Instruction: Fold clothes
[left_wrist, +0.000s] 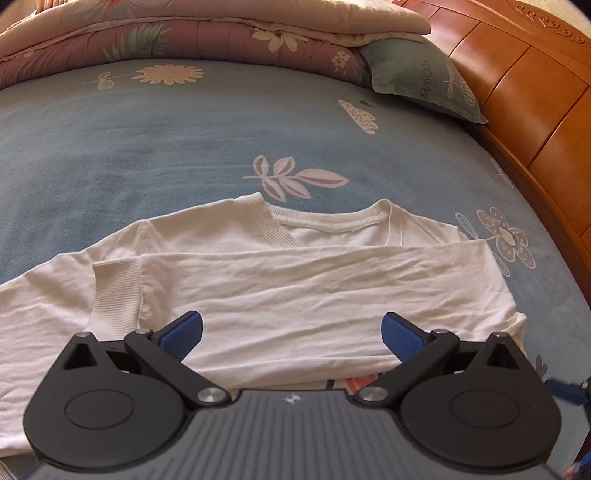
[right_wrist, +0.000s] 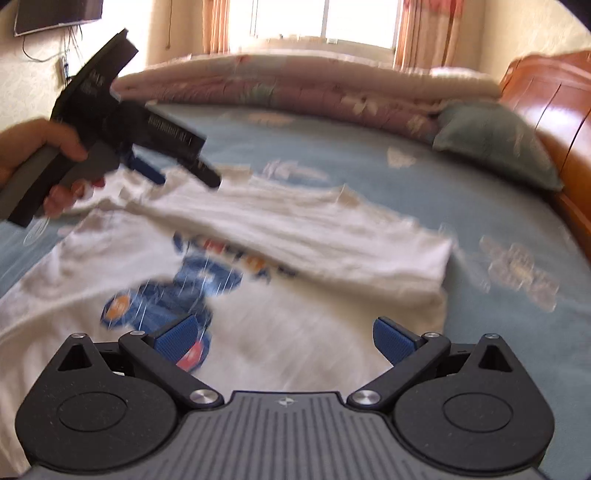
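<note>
Left gripper (left_wrist: 291, 338): jaws spread wide, holding nothing, poised above the white shirt (left_wrist: 295, 288). Right gripper (right_wrist: 286, 341): also wide open and empty, view blurred. Shirt lies flat on the blue bedsheet (left_wrist: 184, 129), both sleeves crossed over the body. Sleeve step looks done; next likely needs pinching the hem to fold lengthwise.

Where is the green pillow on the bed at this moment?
In the left wrist view, the green pillow lies at upper right, against the wooden headboard, under the folded quilt's end, far beyond the white shirt.
</note>
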